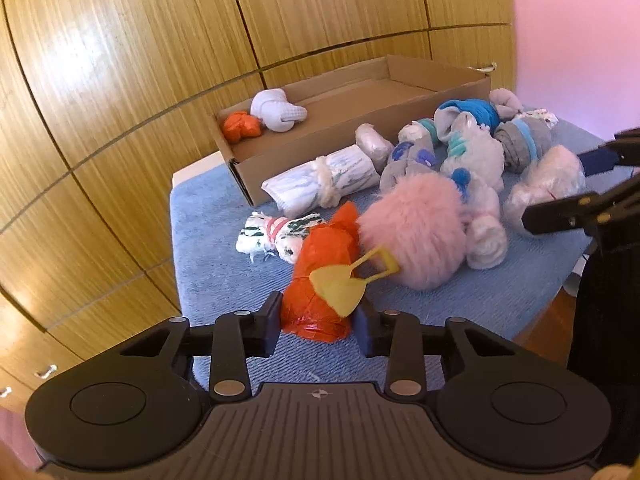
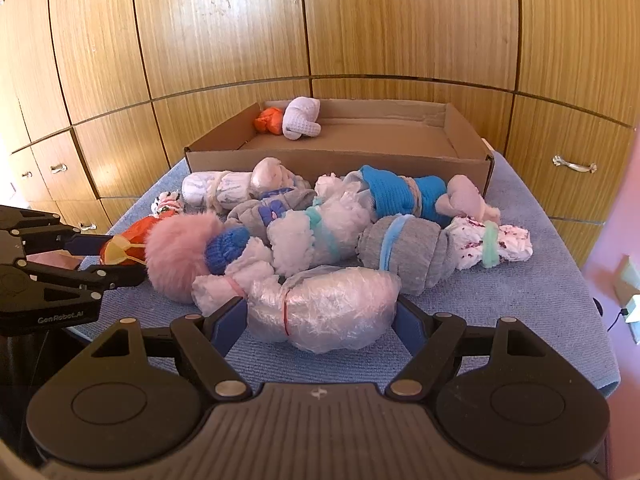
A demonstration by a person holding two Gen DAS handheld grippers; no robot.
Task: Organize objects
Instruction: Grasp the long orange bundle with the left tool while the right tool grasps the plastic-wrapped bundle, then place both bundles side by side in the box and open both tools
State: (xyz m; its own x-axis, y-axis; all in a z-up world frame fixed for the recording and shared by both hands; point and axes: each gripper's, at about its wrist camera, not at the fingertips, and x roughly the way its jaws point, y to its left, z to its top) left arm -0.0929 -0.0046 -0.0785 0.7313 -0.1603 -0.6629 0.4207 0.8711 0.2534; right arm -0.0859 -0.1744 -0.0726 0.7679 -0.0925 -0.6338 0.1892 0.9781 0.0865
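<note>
Straddling the clear wrapped bundle (image 2: 324, 316) at the near edge of the blue-towelled desk (image 2: 540, 304), the right gripper (image 2: 320, 322) had its fingers spread to either side of it, released and seemingly not yet pressing, while the left gripper (image 1: 318, 320) stood likewise parted around the orange bundle with the yellow tag (image 1: 320, 280). Beyond them the pile of rolled socks (image 2: 320, 220) lay unsorted, and in the cardboard box (image 2: 340, 162) behind only an orange roll (image 2: 270, 120) and a white roll (image 2: 302, 118) sat, so the sorting looked barely begun.
</note>
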